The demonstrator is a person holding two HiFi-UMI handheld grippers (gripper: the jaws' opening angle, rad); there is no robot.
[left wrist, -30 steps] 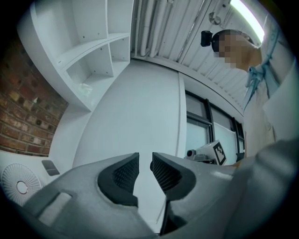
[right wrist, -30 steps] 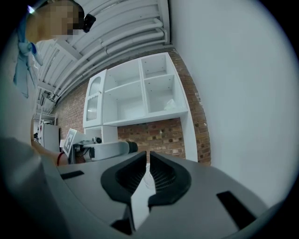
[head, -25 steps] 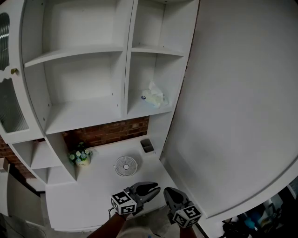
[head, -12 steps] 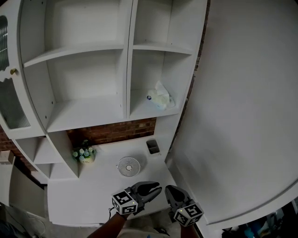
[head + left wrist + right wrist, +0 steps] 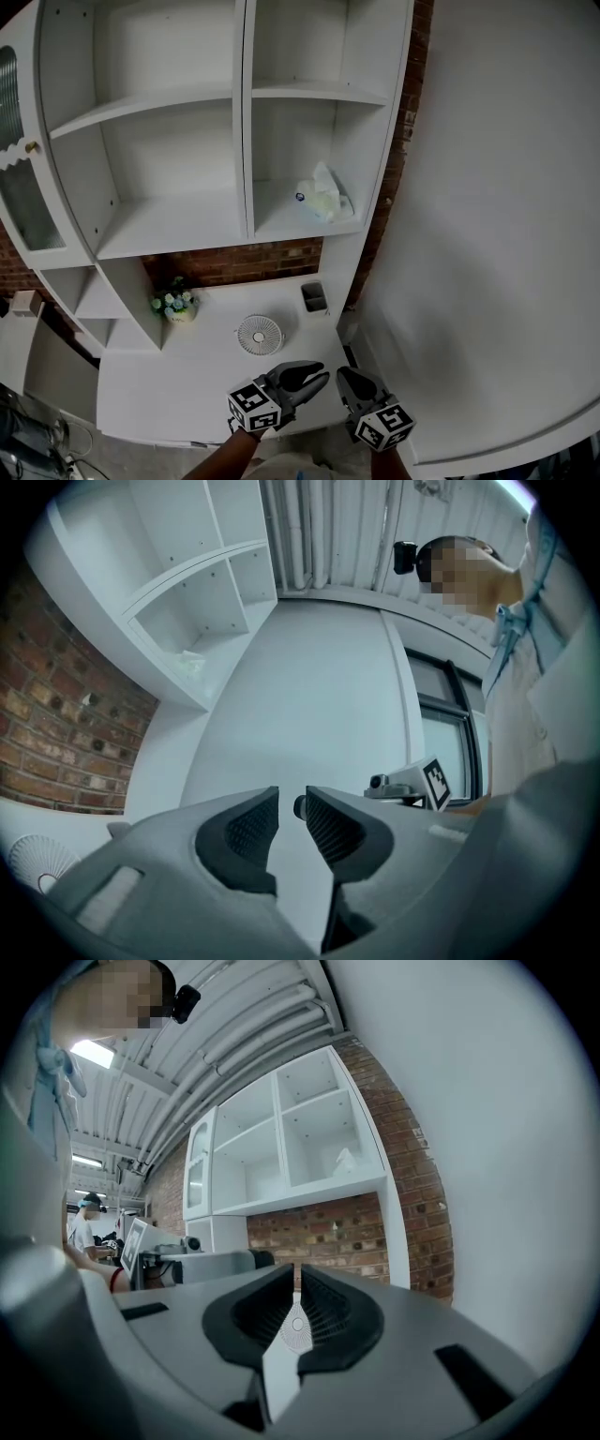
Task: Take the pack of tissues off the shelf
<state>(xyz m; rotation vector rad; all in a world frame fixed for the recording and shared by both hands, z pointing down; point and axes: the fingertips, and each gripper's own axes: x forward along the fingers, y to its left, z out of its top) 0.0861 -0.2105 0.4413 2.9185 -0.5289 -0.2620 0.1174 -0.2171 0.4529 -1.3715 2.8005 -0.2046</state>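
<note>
Jaws of the left gripper (image 5: 317, 377) stand slightly apart, with nothing between them. The pack of tissues (image 5: 322, 199) lies well above and ahead of both tools, in the lower right compartment of the shelf (image 5: 169, 225). The right gripper (image 5: 345, 378), just beside the left, has its jaws nearly together and empty. This looks like a reach. Whichever tool rises should spread wide before arriving and pinch the pack's bulk, not the tissue poking up.

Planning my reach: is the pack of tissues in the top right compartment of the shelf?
No, the pack of tissues lies in the lower right compartment of the shelf, one board below the top one.
</note>
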